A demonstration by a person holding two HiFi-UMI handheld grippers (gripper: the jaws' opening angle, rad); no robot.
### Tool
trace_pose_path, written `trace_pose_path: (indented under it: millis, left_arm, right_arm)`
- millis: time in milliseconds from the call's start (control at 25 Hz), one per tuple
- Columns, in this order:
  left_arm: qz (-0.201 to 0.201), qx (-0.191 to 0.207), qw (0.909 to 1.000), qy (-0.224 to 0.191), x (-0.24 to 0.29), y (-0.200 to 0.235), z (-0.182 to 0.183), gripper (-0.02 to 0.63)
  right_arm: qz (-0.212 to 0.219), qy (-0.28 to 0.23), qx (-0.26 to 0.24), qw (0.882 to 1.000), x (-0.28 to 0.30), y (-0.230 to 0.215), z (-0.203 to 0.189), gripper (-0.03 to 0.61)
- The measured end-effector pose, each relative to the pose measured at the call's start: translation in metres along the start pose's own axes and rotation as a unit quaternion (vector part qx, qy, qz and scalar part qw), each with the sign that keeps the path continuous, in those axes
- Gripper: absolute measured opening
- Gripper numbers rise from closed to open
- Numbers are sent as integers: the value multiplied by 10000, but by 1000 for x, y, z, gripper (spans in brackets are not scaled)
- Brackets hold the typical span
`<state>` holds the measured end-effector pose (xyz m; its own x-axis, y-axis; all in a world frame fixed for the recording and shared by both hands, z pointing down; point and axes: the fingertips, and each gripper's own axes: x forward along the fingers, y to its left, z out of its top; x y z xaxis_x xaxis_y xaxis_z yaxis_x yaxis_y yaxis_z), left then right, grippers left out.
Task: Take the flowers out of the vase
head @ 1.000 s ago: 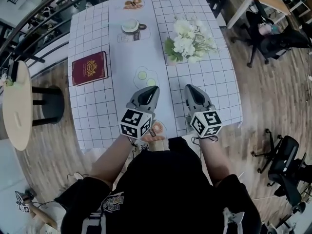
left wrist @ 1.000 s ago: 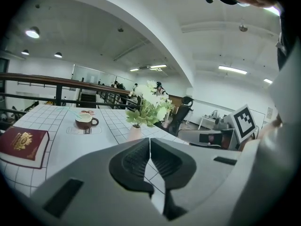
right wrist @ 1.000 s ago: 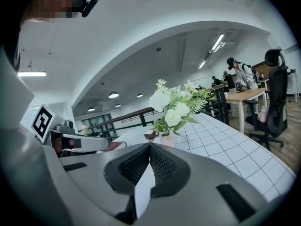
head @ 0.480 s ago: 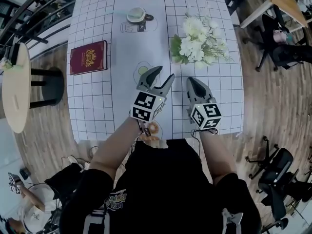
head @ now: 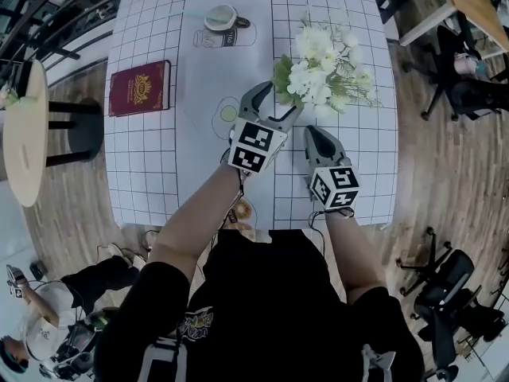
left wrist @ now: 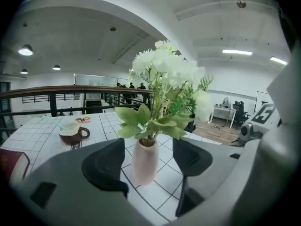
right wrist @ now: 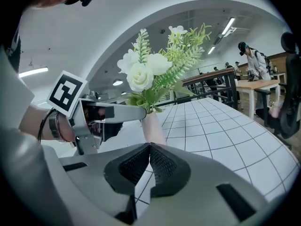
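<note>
Vase point(left wrist: 145, 161): one, between left hand-held gripper's point(head: 280, 100) opening jaws, untouched.
Flowers point(head: 322, 62): one bunch, in vase.
Right hand-held gripper point(right wrist: 149, 150): closed, empty.

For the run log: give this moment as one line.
left gripper: jaws opening, vase between, pads off it | right gripper: shut, empty | flowers: in vase

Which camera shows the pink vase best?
The left gripper view: the vase stands whole, untouched, between the left gripper's opening jaws. The right gripper view shows just a strip above the shut right gripper. In the head view flowers hide it.
</note>
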<state>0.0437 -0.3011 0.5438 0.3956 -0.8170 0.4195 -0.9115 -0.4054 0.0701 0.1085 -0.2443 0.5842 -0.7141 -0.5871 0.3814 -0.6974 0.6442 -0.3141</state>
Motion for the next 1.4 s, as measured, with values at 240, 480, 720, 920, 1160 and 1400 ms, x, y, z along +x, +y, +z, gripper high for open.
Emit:
trace_pose_path:
  millis: [240,480,720,920,1160,1400]
  left_arm:
    - [91,179,9998,-32,15,0,7,311]
    - [143,222,9996,-105,20,1,10,311]
    - [110,226,9995,-164,23,-1,13,311]
    - [130,183,9995,-220,19,-1,13,311]
    - [147,166,9995,-241,17,0,13,311]
    - [149,117,9995,-248,22,0,13,311]
  right_arm:
    - [17,47,-87,9999,10,-11,-3,23]
    - [211,-21,-437,9988,26,-13,1,28]
    - [413,46,-708,9966,41,-7,-1,122]
    - [659,165,-1302,9892,67,-4,-4,250]
    - [676,174,-1558,9853,95,-6,2,275]
    - [550,141,-1802,9820,106,-4,2,265]
